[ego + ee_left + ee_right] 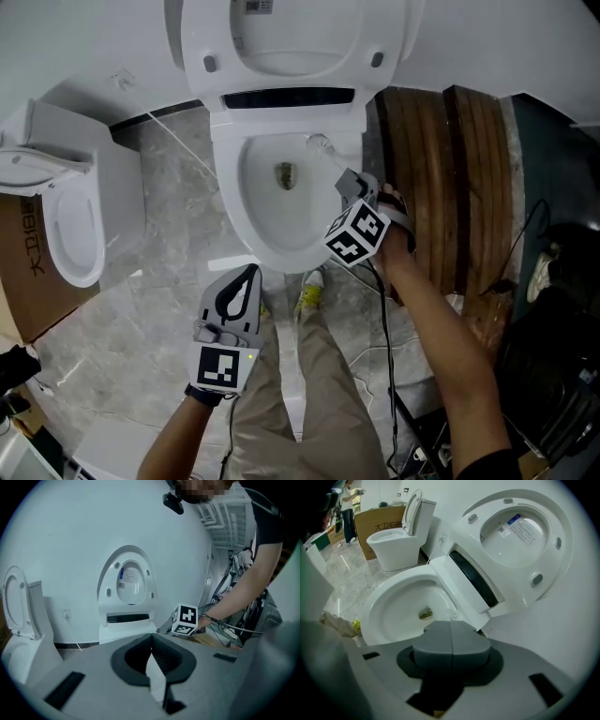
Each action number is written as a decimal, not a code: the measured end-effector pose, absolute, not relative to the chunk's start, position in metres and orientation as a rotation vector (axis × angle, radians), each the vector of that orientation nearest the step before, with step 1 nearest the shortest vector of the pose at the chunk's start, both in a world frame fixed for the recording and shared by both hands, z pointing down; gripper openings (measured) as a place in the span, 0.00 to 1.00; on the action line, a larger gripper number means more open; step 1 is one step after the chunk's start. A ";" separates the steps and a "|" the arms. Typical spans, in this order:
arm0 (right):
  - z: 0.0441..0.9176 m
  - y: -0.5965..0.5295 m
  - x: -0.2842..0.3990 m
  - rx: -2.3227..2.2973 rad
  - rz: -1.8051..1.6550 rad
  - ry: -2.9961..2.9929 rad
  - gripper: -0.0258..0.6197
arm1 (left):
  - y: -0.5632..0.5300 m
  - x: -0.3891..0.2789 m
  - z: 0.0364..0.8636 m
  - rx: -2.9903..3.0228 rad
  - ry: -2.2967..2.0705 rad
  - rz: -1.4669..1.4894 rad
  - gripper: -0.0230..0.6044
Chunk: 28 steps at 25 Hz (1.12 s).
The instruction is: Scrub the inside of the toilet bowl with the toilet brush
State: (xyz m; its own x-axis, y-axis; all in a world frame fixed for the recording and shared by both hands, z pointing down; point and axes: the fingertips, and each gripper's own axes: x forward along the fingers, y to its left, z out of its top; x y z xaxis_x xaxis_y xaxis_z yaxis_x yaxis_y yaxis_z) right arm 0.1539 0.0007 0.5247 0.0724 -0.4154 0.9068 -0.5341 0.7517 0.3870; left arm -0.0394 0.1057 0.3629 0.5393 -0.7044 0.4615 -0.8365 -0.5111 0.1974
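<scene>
The white toilet bowl [230, 202] stands with lid and seat [281, 37] raised, and a brownish patch of dirt [285, 175] lies at its drain. My right gripper [348, 181] is over the bowl's right rim, shut on the white toilet brush [319, 145], whose head rests at the bowl's back right. In the right gripper view the jaws [451, 626] are pressed together, with bristles [446, 615] just beyond them, the bowl [389, 602] and the dirt [424, 614]. My left gripper [249, 275] hangs shut and empty in front of the bowl, its tips [151, 637] touching.
A second toilet [70, 220] and a cardboard box [21, 272] stand at the left. A brown wooden panel [450, 178] lies right of the bowl, with cables [389, 375] and dark equipment [553, 366] beyond. The person's shoes [310, 298] are at the bowl's front.
</scene>
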 end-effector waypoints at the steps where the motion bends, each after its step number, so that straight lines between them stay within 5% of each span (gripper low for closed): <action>1: 0.525 0.002 0.155 0.791 0.109 -1.541 0.27 | 0.106 -0.037 0.362 2.388 -1.253 0.460 0.05; 28: 0.522 0.068 0.181 0.729 0.174 -1.508 0.28 | 0.096 -0.020 0.365 2.394 -1.219 0.470 0.05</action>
State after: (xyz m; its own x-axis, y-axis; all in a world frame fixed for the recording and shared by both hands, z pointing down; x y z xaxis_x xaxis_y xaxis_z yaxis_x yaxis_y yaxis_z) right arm 0.1809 0.0677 0.5225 0.0956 -0.3285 0.9396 -0.5341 0.7796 0.3269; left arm -0.0199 0.0959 0.3655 0.5603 -0.6820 0.4700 -0.8210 -0.5326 0.2059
